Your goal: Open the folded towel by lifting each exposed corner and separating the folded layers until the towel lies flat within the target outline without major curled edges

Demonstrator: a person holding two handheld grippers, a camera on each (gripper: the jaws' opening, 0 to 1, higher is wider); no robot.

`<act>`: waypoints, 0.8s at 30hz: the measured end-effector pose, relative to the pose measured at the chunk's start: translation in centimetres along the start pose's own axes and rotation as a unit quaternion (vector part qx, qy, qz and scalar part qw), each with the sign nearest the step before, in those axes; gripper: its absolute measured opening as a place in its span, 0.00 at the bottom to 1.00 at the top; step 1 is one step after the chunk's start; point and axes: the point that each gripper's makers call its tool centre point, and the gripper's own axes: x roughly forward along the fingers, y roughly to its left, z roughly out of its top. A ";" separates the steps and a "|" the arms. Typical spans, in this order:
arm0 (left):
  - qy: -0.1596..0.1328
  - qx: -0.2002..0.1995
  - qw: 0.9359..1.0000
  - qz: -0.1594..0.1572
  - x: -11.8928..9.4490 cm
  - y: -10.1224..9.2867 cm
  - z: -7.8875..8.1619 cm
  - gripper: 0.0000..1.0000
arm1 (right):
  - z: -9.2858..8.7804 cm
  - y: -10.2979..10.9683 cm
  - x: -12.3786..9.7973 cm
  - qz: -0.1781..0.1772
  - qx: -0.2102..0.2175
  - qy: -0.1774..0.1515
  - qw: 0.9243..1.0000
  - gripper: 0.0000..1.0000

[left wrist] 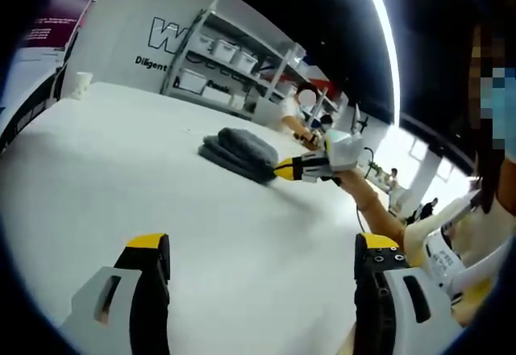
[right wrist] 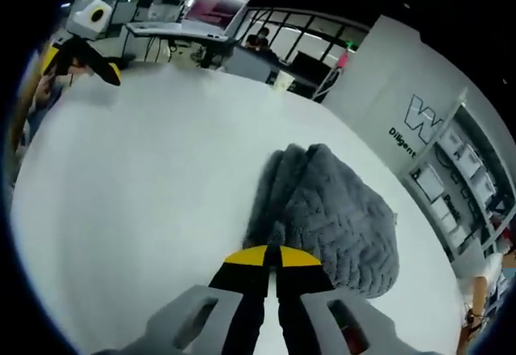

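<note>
Spanning both views, a white table (left wrist: 121, 177) under shelving (left wrist: 234, 56) upper centre; folded grey towel (right wrist: 330, 210) mid-frame, right gripper (right wrist: 272, 256) closed at its edge, left gripper (left wrist: 262, 254) jaws apart.

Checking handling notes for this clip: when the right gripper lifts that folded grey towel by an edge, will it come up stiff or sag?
The grey towel will probably sag: its folded layers slump in soft rounded rolls. The plush, ribbed pile suggests good grip for the right gripper, whose jaws look nearly closed at its edge. Pushed, it would likely bunch rather than slide across the smooth white table.
</note>
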 end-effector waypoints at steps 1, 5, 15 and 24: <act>0.000 0.000 1.000 0.000 0.0 0.0 0.0 0.93 | 0.0 -0.2 -0.2 0.001 0.005 -0.001 1.000 0.00; 0.002 0.000 1.000 -0.001 0.0 -0.1 0.0 0.93 | -0.2 -0.9 -0.9 -0.010 0.012 -0.004 1.000 0.00; 0.009 -0.001 1.000 -0.005 0.2 0.1 -0.1 0.92 | -2.3 -3.9 -2.4 -0.038 0.064 -0.007 0.997 0.00; 0.013 -0.002 1.000 -0.014 0.6 -0.3 -0.3 0.92 | -3.9 -6.0 -3.3 -0.065 0.086 -0.002 0.994 0.00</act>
